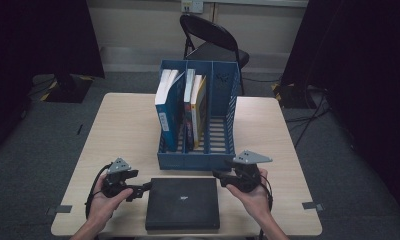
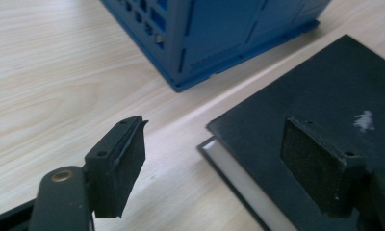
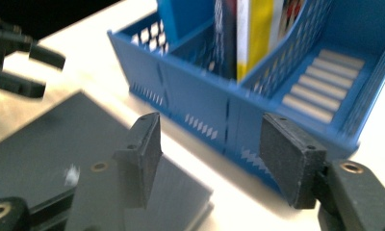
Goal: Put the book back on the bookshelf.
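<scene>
The left gripper point(image 1: 144, 189) stood open at the near-left corner of the black book point(image 1: 183, 202), its jaws straddling that corner without pressing it. The book lay flat on the desk point(image 1: 123, 125), just in front of the blue file rack point(image 1: 223, 90) holding upright books point(image 1: 183, 107). The right gripper point(image 1: 219, 176) hovered open over the book's far-right corner, holding nothing.
</scene>
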A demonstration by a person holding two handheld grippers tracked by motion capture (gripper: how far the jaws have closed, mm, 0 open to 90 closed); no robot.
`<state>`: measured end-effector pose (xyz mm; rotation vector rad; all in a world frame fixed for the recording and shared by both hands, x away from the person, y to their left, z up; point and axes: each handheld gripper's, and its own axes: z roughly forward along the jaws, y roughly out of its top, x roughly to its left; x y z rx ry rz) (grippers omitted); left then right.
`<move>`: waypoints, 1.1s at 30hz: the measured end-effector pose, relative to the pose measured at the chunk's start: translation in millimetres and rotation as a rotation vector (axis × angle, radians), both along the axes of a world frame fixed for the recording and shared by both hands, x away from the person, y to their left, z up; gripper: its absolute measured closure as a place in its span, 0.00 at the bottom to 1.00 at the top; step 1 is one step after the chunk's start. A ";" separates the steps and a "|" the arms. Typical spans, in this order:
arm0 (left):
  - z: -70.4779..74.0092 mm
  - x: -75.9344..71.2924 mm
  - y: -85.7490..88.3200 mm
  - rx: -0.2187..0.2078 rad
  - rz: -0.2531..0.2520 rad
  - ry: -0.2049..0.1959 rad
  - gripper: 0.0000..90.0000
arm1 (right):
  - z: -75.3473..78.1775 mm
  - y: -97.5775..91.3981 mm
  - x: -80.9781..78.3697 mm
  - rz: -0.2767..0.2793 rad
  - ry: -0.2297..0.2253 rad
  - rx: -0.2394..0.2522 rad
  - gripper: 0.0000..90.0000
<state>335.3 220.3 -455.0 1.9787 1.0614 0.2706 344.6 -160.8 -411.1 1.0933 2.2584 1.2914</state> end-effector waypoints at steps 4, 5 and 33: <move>-0.4 0.1 -5.0 0.008 -0.004 0.002 0.26 | -14.7 -2.8 -13.7 0.016 0.045 -0.017 0.41; -0.1 0.1 -6.3 0.005 -0.009 0.006 0.26 | -17.4 -3.1 -16.0 0.021 0.058 -0.017 0.41; -13.5 9.8 -30.5 0.042 -0.148 0.054 0.29 | -55.5 20.6 -20.9 0.118 0.148 -0.071 0.34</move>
